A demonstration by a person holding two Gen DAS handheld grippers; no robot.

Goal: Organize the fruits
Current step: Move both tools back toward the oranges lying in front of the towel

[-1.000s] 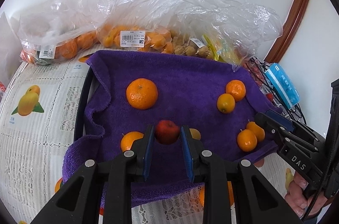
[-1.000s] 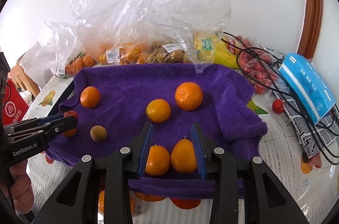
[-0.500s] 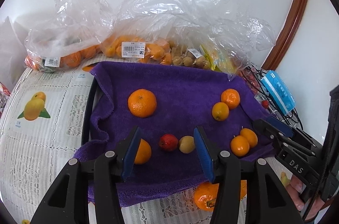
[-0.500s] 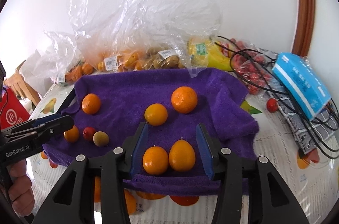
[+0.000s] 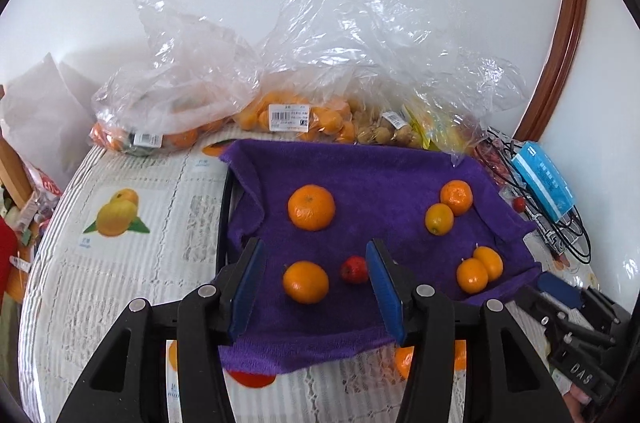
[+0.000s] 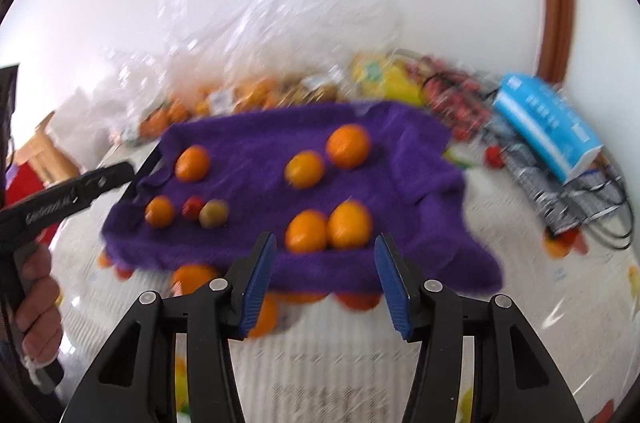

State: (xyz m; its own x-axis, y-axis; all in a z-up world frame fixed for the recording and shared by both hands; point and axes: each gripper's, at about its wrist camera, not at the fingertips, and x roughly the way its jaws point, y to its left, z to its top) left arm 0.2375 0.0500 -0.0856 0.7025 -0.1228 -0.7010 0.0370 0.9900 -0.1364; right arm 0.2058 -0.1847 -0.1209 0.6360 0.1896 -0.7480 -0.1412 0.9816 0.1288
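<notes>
A purple towel (image 5: 376, 167) carries several oranges. My left gripper (image 5: 314, 249) is open above its near edge. A small red fruit (image 5: 354, 269) lies free on the towel just inside the right finger, an orange (image 5: 306, 282) to its left. A brownish fruit (image 6: 214, 213) sits beside the red fruit (image 6: 193, 206); the finger hides it in the left wrist view. My right gripper (image 6: 324, 243) has its jaws opening, with nothing between them. Two small oranges (image 6: 306, 231) (image 6: 350, 225) rest side by side just beyond its tips.
Clear plastic bags of fruit (image 5: 288, 115) line the wall behind the towel. A blue packet (image 6: 548, 123) and black cables (image 6: 592, 207) lie to the right. More oranges (image 6: 192, 277) sit on the lace tablecloth (image 5: 120, 263) at the towel's near edge. A hand (image 6: 36, 299) holds the left gripper.
The left gripper let go of the red fruit, opened wide and drew back upward. The right jaws widened and pulled back from the two small oranges; its view is now blurred.
</notes>
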